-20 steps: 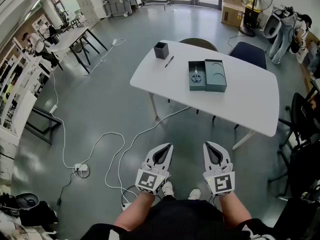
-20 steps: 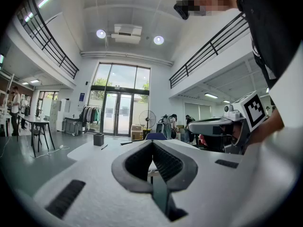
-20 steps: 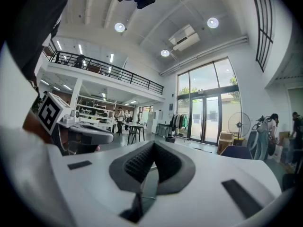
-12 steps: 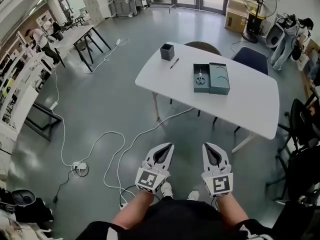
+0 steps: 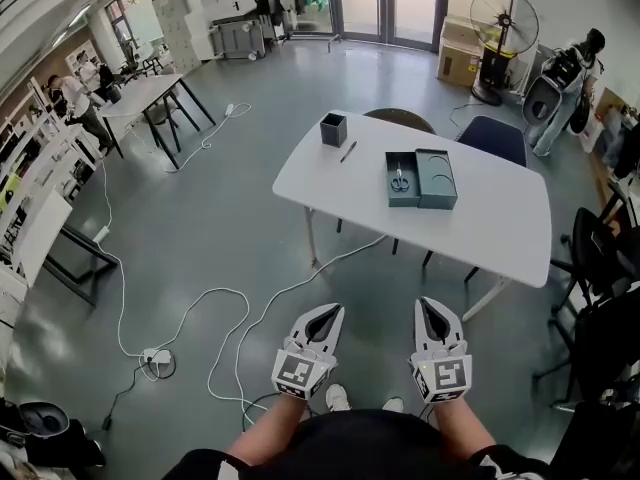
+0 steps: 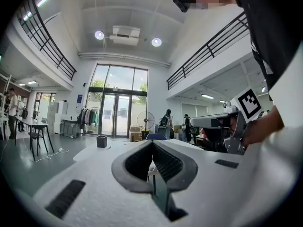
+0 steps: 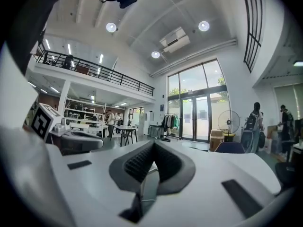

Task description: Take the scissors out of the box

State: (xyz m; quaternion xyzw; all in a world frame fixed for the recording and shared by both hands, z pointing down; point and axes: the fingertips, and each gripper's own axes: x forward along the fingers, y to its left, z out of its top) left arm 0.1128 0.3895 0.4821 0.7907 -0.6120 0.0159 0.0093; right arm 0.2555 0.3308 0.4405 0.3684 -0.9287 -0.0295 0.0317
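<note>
over the last moment my view has tipped up: the table (image 5: pixel 500 228) sits a little lower in the head view and more of the glass doors (image 5: pixel 390 3) shows, while the left tongs (image 5: pixel 333 310) and right tongs (image 5: pixel 428 302) have dropped toward the bottom edge. both are pressed together with nothing between them. the scissors (image 5: pixel 400 180) lie in the open box (image 5: pixel 402 199) on the table, well apart from me, so i judge the whole approach is still to do. no brand or writing is legible, only the square markers (image 5: pixel 300 373) on the tongs' cubes.
</note>
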